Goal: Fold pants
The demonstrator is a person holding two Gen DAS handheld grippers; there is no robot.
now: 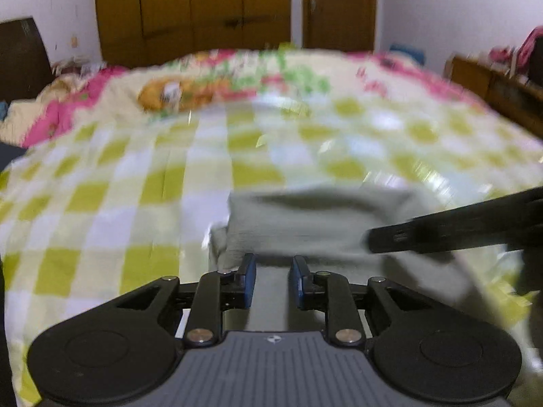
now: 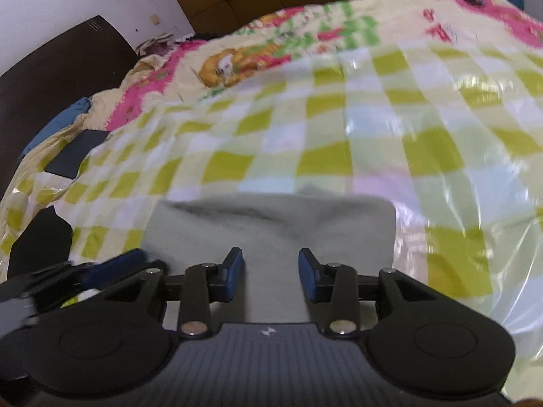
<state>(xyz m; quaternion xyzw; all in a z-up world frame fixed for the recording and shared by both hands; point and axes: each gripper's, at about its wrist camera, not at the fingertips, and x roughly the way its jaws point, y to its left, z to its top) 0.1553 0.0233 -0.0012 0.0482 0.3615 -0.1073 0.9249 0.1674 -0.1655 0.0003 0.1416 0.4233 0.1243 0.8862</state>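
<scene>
A: Pants (image 2: 271,224) are lying folded on the bed (image 2: 339,135), directly ahead of and under both tools.

B: Left tool (image 1: 273,279) and right tool (image 2: 271,279) are both standing open, gripping nothing.

A: Cloth is looking soft, light and limp; I am advising a pinch at the near edge corners.

A bed (image 1: 101,176) under a green-and-white checked cover fills the centre of both views, with a pink floral quilt (image 1: 68,101) behind it. Brown wooden wardrobes (image 1: 193,10) stand along the white back wall (image 1: 441,17). A dark headboard (image 2: 51,68) occupies the upper left.
</scene>
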